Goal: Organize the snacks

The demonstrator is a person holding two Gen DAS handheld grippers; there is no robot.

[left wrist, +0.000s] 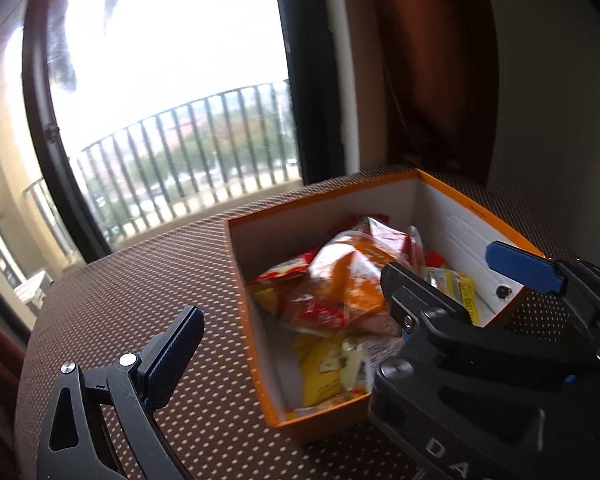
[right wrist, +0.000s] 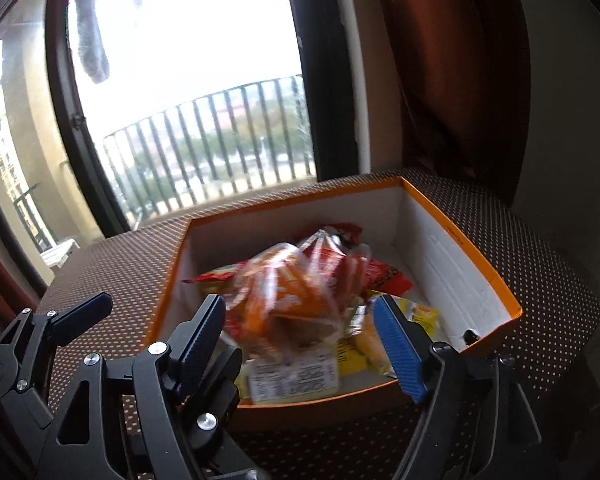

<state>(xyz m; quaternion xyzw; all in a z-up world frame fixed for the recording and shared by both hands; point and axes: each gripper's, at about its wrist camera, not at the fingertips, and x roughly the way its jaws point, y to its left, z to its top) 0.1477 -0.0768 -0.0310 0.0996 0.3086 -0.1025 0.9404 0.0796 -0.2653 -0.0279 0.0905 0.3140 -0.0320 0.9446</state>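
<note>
Both hands are hovering over the orange box (right wrist: pixel 466 242) now, which is sitting on the dotted brown surface (right wrist: pixel 132 256) w/ the balcony window at 12 o'clock. Snacks are piled inside: a clear bread bag (right wrist: pixel 288 304) is lying on top, mid-box, red packets (right wrist: pixel 380 272) are poking out behind it toward 1 o'clock, yellow packets (right wrist: pixel 420 316) are sitting at 4 o'clock near the box's right wall.

The right gripper (right wrist: pixel 304 340) is showing its fingers spread wide, nothing pinched; the bread bag is lying between them in view but the blue pads aren't pressing on it. It looks dropped, not held. The left gripper (left wrist: pixel 344 292) is spread too, w/ one finger over the surface at 8 o'clock and the other over the box's far-right rim, nothing between them being gripped.

My read: the release step is finishing. To do it well, be lifting straight up & back so neither finger is snagging the crinkly film, keeping fingers wide till clear of the rim. The bag is riding high on the pile, so it may need a nudge flat. The view is blurred, so exact contact is hard to call.
</note>
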